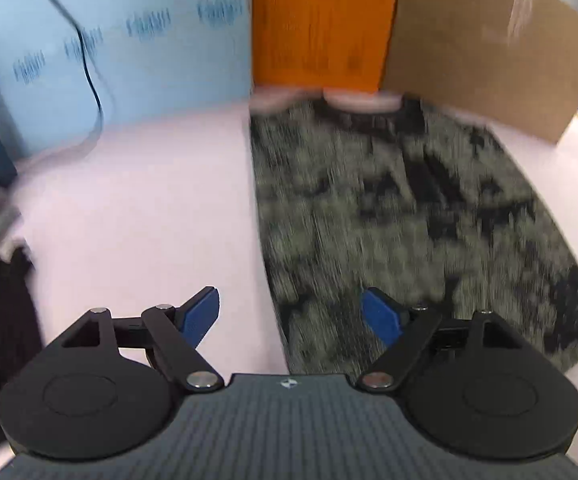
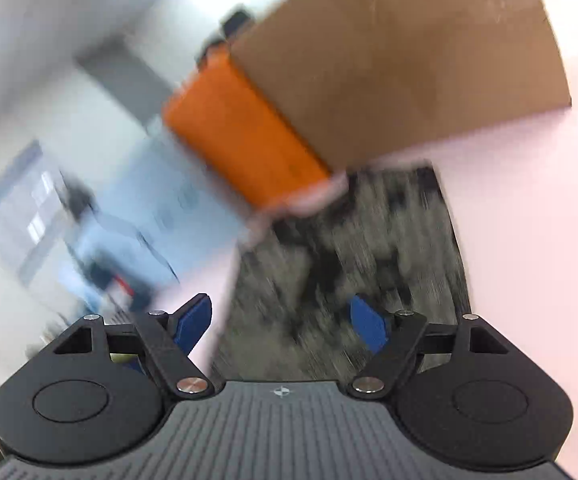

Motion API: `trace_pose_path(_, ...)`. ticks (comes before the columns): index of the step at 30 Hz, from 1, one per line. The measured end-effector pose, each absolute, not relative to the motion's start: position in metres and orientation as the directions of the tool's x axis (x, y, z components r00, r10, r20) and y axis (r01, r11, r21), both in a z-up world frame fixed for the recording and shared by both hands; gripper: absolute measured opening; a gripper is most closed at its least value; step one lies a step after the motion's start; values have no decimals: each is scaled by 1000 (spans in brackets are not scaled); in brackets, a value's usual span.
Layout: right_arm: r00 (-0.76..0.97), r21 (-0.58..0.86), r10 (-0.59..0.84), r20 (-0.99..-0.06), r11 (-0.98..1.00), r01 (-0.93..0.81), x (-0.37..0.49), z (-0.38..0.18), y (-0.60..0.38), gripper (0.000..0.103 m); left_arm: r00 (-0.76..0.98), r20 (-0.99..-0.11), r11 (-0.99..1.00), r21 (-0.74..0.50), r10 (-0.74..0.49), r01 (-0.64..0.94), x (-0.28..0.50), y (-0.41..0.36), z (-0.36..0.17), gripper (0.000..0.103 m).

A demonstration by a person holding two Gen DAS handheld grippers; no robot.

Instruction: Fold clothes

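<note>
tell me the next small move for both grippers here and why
Probably bring both down to the garment's near edge and pinch it. The left gripper and right gripper both stand open with nothing between the fingers, and the patterned garment lies flat as a long strip on the pink table, likely needing another fold.

The left tongs (image 1: 291,318) stood wide open with nothing between the blue fingers (image 1: 199,316), above the near edge of a camouflage garment (image 1: 401,220) lying flat on the pink table (image 1: 149,200). At twelve o'clock stood an orange box (image 1: 321,24), at one o'clock a cardboard box (image 1: 485,48), at ten o'clock a blue board (image 1: 137,40).
</note>
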State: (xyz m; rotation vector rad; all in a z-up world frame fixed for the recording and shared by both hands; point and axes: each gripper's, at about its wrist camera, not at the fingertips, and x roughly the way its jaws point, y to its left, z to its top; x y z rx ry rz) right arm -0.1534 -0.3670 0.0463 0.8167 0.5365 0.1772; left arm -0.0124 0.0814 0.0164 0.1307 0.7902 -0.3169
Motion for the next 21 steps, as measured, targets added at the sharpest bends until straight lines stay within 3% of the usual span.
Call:
trace_pose_path(4,914,786,344,-217,616,-45,-160,107,-427,80,760,-604,954,-1,-240,300,-4,109,76,86)
trace_pose_path(7,859,668,379,-346,742,-58,-162,122,-439,82,747,-613,946,1,-257,325,-8,129,87,89)
trace_pose_path(12,741,594,406,-535,804,-12,-186,63,-438,82,620,-728,930,-66,-293,362,-31,153,38,89)
trace_pose_path(16,695,571,371,-615,818,69,-211,2,-427,82,548,-784,930,-98,-292,355,-62,156,-7,89)
trace_pose_path(21,582,578,444,-682,815,55,-226,-54,-404,82,479,-798,917,-221,-366,332,-89,156,-39,89)
